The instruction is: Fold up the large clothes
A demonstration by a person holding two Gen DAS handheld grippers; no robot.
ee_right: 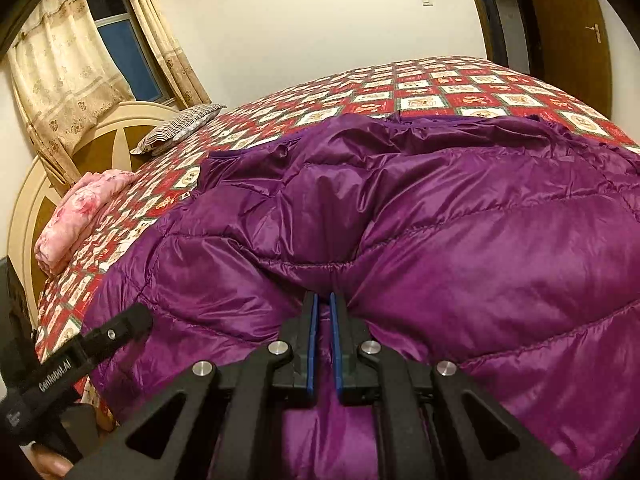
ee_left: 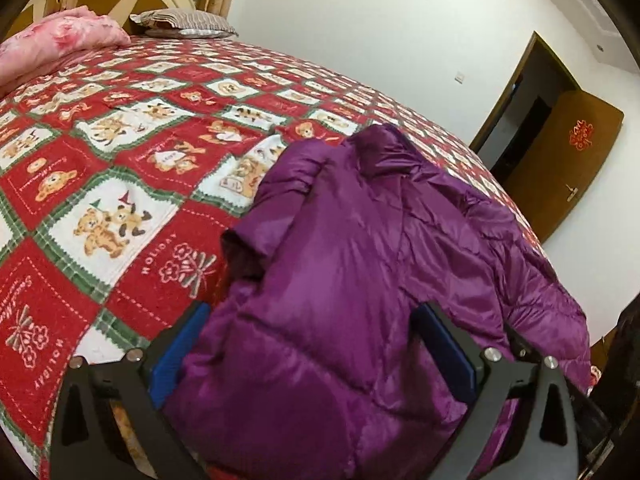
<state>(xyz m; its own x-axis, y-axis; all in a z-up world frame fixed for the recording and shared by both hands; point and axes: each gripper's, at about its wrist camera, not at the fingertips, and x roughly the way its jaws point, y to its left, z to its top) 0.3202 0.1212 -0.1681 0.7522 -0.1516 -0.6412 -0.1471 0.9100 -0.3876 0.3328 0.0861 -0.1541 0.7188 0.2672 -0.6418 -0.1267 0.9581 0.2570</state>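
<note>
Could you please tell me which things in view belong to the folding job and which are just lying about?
Part of the job:
- purple down jacket
- right tongs, shut on its fabric
- left tongs, open over it

Just lying about:
- pink folded quilt
- striped pillow
- patchwork bedspread
- curtains
- door

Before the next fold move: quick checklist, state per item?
1. Right tongs shut on the purple jacket: ok.
2. Left tongs open over the jacket, no grip yet: not ok.
3. Sleeve folded in over the body: ok.
4. Bedspread beside the jacket free of clutter: ok.
5. Pink blanket and pillow well away from the jacket: ok.
6. Jacket's near hem: cannot tell.
</note>
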